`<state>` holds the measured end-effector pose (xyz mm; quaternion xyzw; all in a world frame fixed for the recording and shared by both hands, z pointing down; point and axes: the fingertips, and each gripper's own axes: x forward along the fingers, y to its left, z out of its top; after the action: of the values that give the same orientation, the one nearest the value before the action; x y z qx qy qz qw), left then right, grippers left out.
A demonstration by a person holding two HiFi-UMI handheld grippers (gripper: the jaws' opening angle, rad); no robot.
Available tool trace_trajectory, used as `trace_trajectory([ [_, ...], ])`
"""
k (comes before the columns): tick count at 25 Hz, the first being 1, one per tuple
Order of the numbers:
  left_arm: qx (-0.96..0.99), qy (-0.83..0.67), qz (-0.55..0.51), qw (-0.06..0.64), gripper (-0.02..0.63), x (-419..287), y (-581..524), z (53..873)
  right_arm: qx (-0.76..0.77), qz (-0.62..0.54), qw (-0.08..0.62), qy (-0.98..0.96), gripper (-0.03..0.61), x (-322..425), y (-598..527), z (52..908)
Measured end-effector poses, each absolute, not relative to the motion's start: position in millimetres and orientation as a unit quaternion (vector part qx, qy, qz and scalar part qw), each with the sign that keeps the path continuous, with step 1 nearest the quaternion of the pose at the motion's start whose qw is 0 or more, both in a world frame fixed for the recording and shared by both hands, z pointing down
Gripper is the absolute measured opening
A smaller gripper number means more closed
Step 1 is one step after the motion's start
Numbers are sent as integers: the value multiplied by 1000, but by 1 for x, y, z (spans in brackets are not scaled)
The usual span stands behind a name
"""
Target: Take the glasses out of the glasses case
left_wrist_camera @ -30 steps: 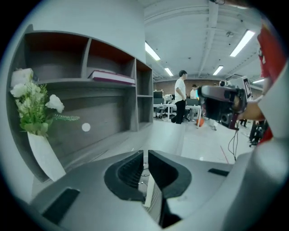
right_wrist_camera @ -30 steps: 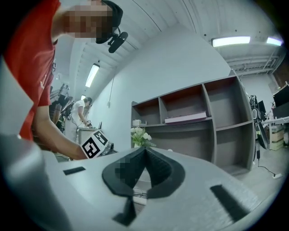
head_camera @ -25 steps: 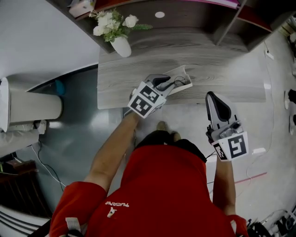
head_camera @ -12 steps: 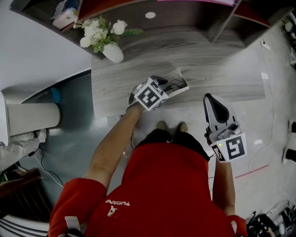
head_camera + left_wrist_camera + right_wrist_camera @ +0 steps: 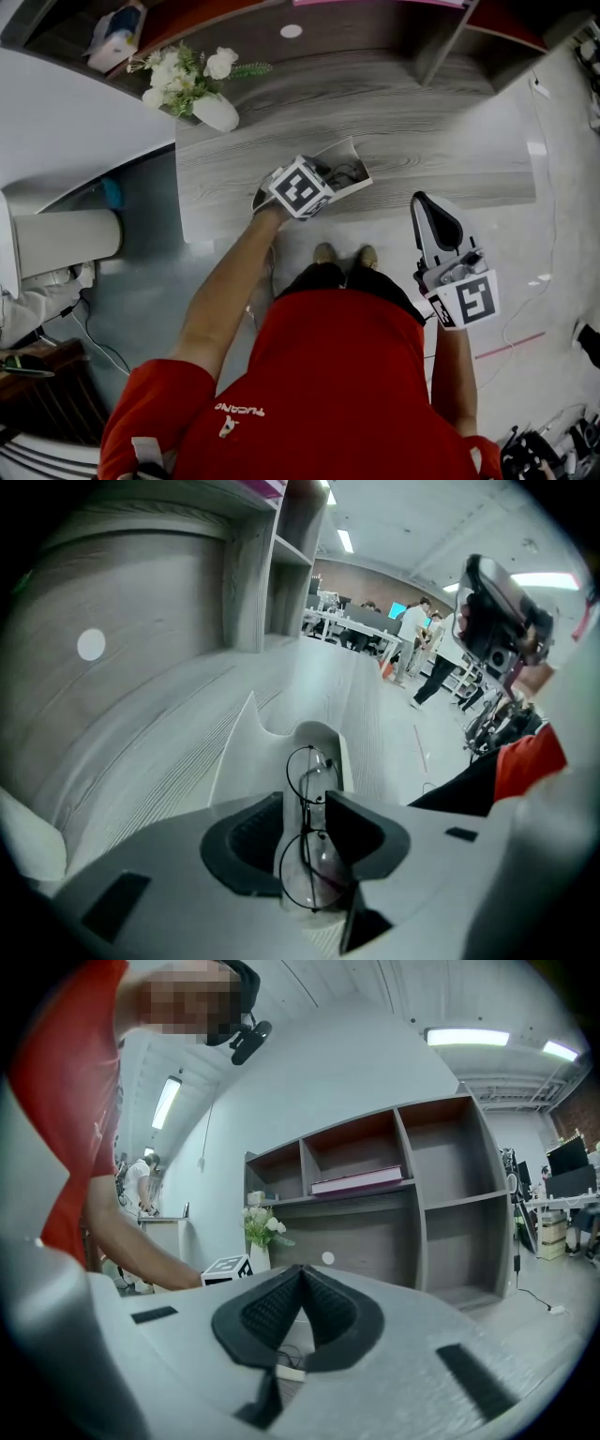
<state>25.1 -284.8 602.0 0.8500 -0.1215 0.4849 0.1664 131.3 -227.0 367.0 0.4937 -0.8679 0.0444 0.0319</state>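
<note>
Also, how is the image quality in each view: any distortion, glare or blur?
Head view: sharp, evenly lit, edges curved by the wide lens. Left gripper view: strong fisheye, dark corners; the glasses look sharp. Right gripper view: fisheye too; the ceiling lamp is blown out.

Thin dark wire-metal glasses (image 5: 307, 841) with clear, glossy lenses sit in a smooth, matt white glasses case (image 5: 236, 752) on a grey wood-grain table (image 5: 422, 141). The right gripper (image 5: 300, 1277) shows matt grey plastic and ribbed black pads (image 5: 272, 1314). The person's shirt (image 5: 337, 375) is red cloth.
</note>
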Motion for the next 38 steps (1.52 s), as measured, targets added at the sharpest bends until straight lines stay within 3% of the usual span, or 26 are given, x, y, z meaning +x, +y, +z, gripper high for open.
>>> trace_trajectory([
  [4, 847, -111, 487, 181, 129, 25, -284, 605, 495, 51, 36, -867, 5, 139, -228, 372],
  [14, 853, -117, 479, 171, 30, 22, -286, 593, 490, 55, 38, -869, 5, 141, -231, 377],
  [28, 886, -192, 399, 136, 23, 20, -298, 547, 490, 59, 20, -869, 5, 140, -231, 370],
  [38, 924, -265, 253, 111, 20, 26, -302, 452, 484, 39, -13, -874, 5, 135, -233, 340],
])
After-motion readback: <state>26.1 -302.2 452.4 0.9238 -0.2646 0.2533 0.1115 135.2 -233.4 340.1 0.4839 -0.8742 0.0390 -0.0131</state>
